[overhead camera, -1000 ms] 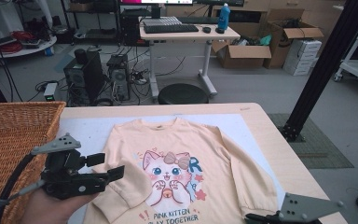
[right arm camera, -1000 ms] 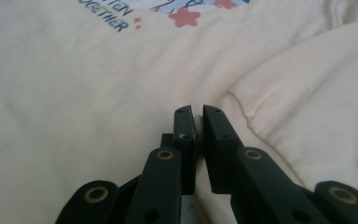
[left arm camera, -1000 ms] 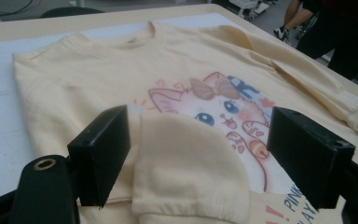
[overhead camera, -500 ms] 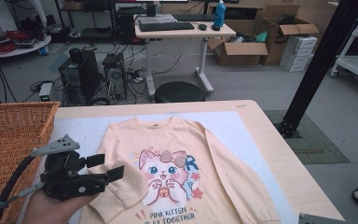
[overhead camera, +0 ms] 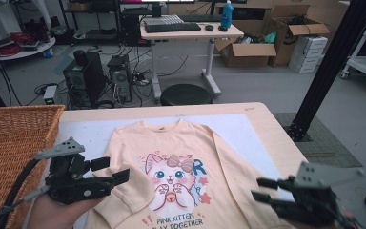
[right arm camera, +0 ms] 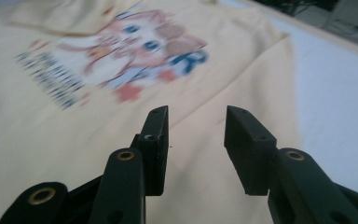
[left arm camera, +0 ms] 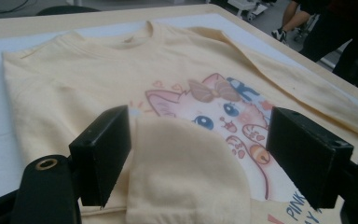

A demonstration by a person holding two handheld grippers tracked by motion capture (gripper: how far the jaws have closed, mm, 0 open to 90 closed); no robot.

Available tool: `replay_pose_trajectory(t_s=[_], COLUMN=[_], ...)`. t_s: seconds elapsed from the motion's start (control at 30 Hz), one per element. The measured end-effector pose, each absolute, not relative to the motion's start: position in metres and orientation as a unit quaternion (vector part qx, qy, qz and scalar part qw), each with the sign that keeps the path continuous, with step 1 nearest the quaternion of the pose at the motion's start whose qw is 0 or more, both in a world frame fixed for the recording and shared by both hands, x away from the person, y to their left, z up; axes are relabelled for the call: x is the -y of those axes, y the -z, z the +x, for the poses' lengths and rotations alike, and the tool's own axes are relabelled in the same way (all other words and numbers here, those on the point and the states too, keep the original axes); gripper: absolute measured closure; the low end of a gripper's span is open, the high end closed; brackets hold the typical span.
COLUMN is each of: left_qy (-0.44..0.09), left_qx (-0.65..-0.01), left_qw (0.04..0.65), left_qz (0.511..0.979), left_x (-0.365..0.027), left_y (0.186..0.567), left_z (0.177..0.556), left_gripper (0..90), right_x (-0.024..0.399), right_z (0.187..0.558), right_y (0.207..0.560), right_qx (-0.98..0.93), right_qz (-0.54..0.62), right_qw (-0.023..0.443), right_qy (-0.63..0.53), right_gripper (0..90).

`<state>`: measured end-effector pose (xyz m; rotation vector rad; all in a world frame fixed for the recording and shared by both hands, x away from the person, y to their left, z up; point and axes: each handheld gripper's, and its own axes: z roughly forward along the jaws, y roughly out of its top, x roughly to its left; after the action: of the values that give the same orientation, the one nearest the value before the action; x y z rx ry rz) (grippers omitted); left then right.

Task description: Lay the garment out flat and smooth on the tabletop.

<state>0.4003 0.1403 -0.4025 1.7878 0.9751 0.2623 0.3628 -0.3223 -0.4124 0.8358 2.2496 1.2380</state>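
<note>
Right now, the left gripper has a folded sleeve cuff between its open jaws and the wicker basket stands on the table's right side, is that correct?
Not quite: the wicker basket stands on the table's left side, as the high view shows. The rest holds: the left gripper has the folded sleeve cuff between its open jaws.

Peach sweatshirt [overhead camera: 181,167], cat print up, lies flat, neckline on its far edge from both claws. One sleeve is folded across its body, cuff [left arm camera: 186,172] between the left claw's [overhead camera: 112,174] open jaws. The other sleeve [overhead camera: 248,176] lies straight beside the right claw [overhead camera: 262,191].
</note>
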Motion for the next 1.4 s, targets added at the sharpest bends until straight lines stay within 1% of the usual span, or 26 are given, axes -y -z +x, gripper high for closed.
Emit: replay_pose_trajectory(t_s=[0.13, 0.37, 0.5, 0.63, 0.8, 0.87, 0.9, 0.93, 1.0, 1.07, 1.13, 1.33, 1.4], left_qy=[-0.111, -0.112, -0.111, -0.114, -0.120, -0.123, -0.123, -0.123, -0.124, -0.124, -0.122, -0.122, -0.124], left_qx=[-0.405, -0.405, -0.405, -0.406, -0.411, -0.411, -0.411, -0.411, -0.411, -0.411, -0.412, -0.411, -0.412], left_qw=[0.516, 0.518, 0.516, 0.515, 0.516, 0.516, 0.516, 0.515, 0.513, 0.512, 0.512, 0.512, 0.511], left_qz=[0.747, 0.745, 0.746, 0.746, 0.742, 0.742, 0.742, 0.742, 0.743, 0.744, 0.744, 0.744, 0.744], left_x=[-0.139, -0.137, -0.138, -0.139, -0.142, -0.143, -0.143, -0.144, -0.144, -0.145, -0.145, -0.145, -0.146], left_y=[0.401, 0.397, 0.396, 0.394, 0.391, 0.389, 0.389, 0.389, 0.389, 0.390, 0.390, 0.390, 0.390], left_z=[0.405, 0.410, 0.411, 0.411, 0.413, 0.413, 0.413, 0.414, 0.414, 0.415, 0.415, 0.415, 0.416], left_gripper=[22.5, 22.5, 22.5, 22.5, 22.5, 22.5, 22.5, 22.5, 22.5, 22.5, 22.5, 22.5, 22.5], right_x=[0.317, 0.293, 0.283, 0.276, 0.269, 0.267, 0.266, 0.264, 0.264, 0.265, 0.265, 0.271, 0.271], right_z=[0.413, 0.490, 0.525, 0.551, 0.571, 0.579, 0.581, 0.582, 0.584, 0.584, 0.585, 0.589, 0.591], right_y=[0.406, 0.407, 0.416, 0.428, 0.439, 0.444, 0.446, 0.447, 0.450, 0.449, 0.448, 0.445, 0.444], right_qx=[-0.802, -0.804, -0.810, -0.813, -0.817, -0.819, -0.820, -0.823, -0.824, -0.823, -0.826, -0.824, -0.824], right_qz=[0.324, 0.350, 0.359, 0.371, 0.377, 0.382, 0.382, 0.378, 0.375, 0.375, 0.371, 0.375, 0.376], right_qw=[0.235, 0.220, 0.209, 0.195, 0.186, 0.173, 0.170, 0.168, 0.158, 0.160, 0.167, 0.203, 0.206], right_qy=[-0.443, -0.427, -0.414, -0.405, -0.395, -0.392, -0.392, -0.388, -0.395, -0.396, -0.389, -0.374, -0.370], right_gripper=[58.4, 56.9, 56.8, 56.9, 57.7, 57.3, 58.7, 60.8, 70.6, 80.4, 85.1, 86.6, 86.7])
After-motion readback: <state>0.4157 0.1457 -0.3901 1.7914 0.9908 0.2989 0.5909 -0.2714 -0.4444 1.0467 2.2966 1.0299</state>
